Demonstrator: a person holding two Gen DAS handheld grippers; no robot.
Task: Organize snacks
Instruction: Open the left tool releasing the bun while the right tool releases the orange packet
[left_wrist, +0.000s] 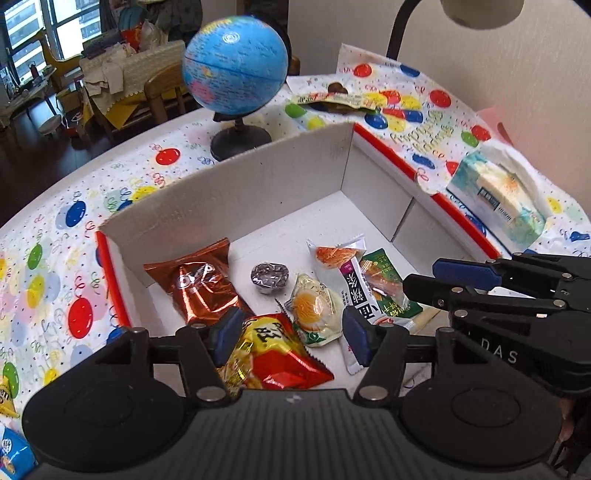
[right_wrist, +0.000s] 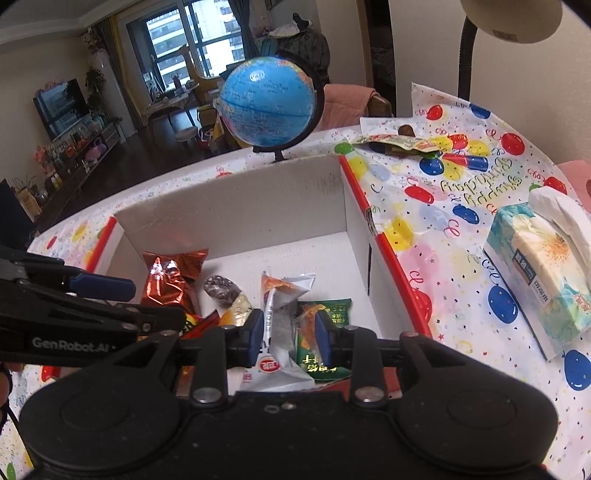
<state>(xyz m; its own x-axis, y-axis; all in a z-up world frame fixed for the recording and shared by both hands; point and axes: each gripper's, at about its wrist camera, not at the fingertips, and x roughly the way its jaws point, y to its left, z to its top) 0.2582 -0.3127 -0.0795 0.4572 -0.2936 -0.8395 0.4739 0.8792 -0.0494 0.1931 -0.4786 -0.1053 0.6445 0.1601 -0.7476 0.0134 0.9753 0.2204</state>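
While both claws hang over the white cardboard box (left_wrist: 236, 192) on the desk (left_wrist: 74, 229), the left claw (left_wrist: 291, 338) stands parted, pads clear of the red-and-yellow snack bag (left_wrist: 273, 354) lying between them. Beyond it rest a copper packet (left_wrist: 199, 284) and a foil cup (left_wrist: 269, 277). The right claw (right_wrist: 288, 334) gapes narrowly (nothing gripped) around the white sachet (right_wrist: 275, 347) and green packet (right_wrist: 325, 332).
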